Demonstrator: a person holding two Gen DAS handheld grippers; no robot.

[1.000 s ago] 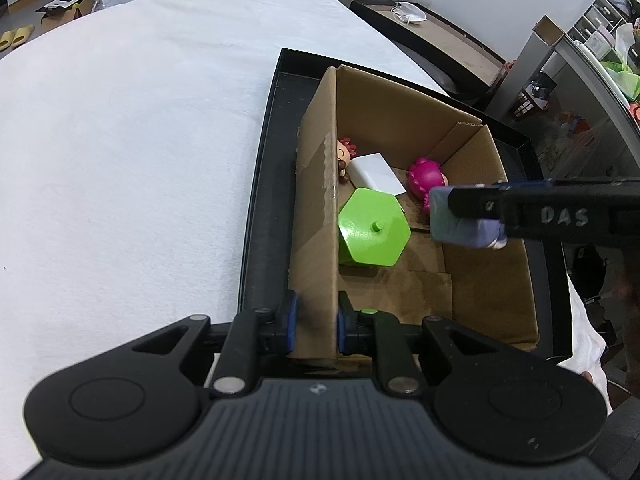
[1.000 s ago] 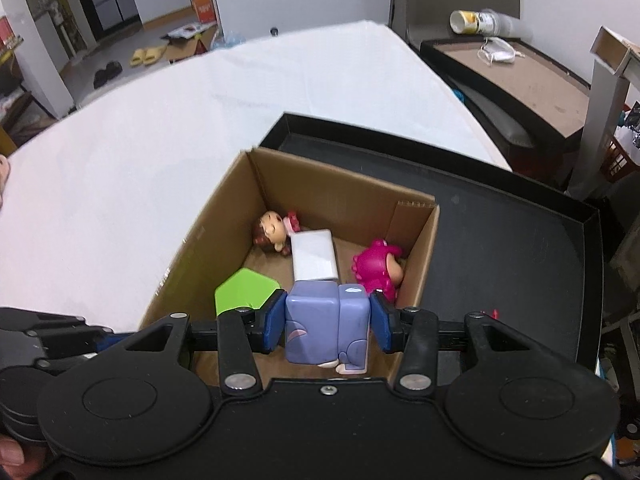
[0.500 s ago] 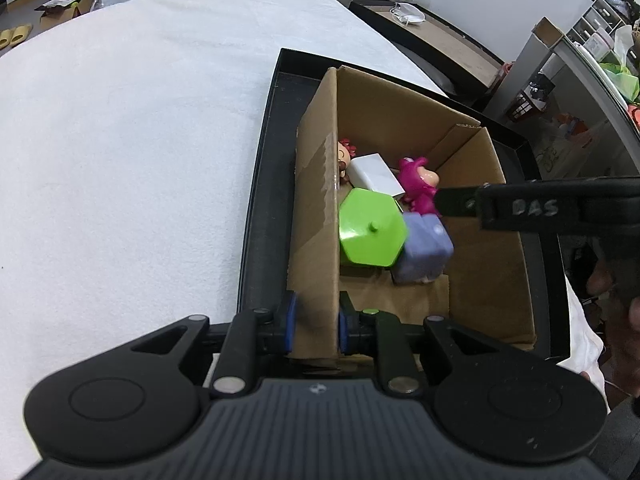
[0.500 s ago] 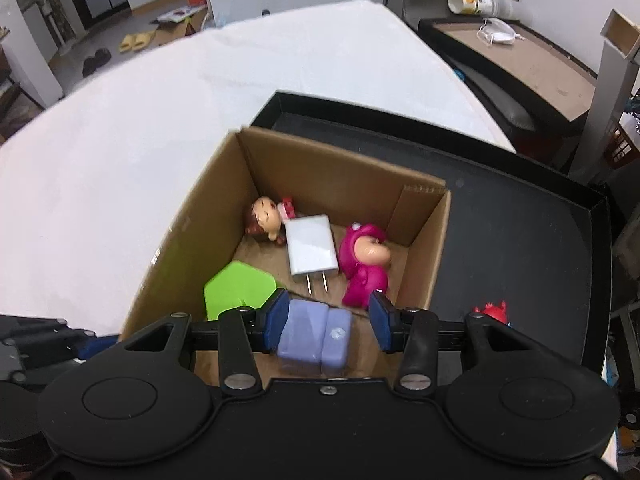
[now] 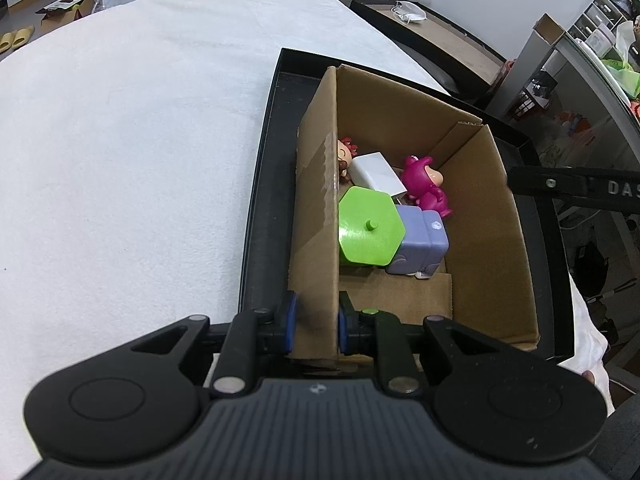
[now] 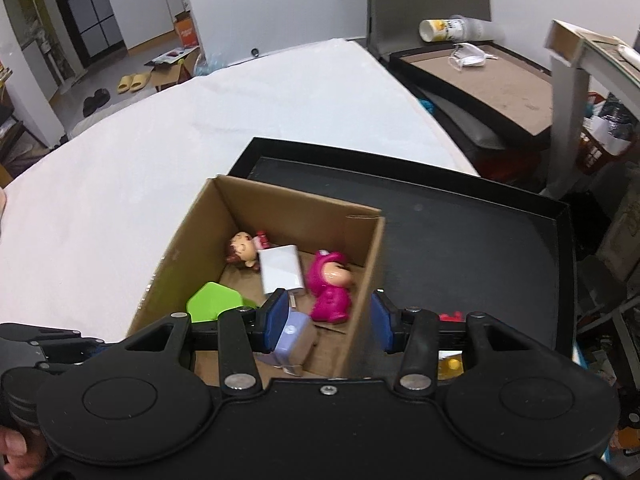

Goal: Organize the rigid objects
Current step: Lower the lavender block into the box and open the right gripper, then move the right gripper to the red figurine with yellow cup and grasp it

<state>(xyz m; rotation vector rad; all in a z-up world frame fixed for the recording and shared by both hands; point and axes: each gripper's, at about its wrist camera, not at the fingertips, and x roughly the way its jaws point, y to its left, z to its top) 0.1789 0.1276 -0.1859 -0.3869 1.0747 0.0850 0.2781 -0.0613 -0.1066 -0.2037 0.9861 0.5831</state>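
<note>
A cardboard box (image 5: 492, 240) stands in a black tray (image 5: 256, 216). Inside lie a green hexagonal piece (image 5: 370, 226), a purple block toy (image 5: 422, 242), a pink figurine (image 5: 426, 188), a white charger (image 5: 376, 174) and a small brown-haired figurine (image 5: 345, 156). My left gripper (image 5: 314, 320) is shut on the box's left wall. My right gripper (image 6: 328, 322) is open and empty above the box's right wall (image 6: 364, 280), with the purple block (image 6: 290, 338) below its left finger.
The tray (image 6: 480, 240) sits on a white-covered table (image 6: 240, 120). A small red item (image 6: 450, 316) and a yellow item (image 6: 452, 364) lie on the tray right of the box. Shelves and a dark side table (image 6: 480, 76) stand at the right.
My right gripper opened and dropped the purple block into the box beside the green piece, then rose and moved right. The pink figurine was knocked over. My left gripper held still.
</note>
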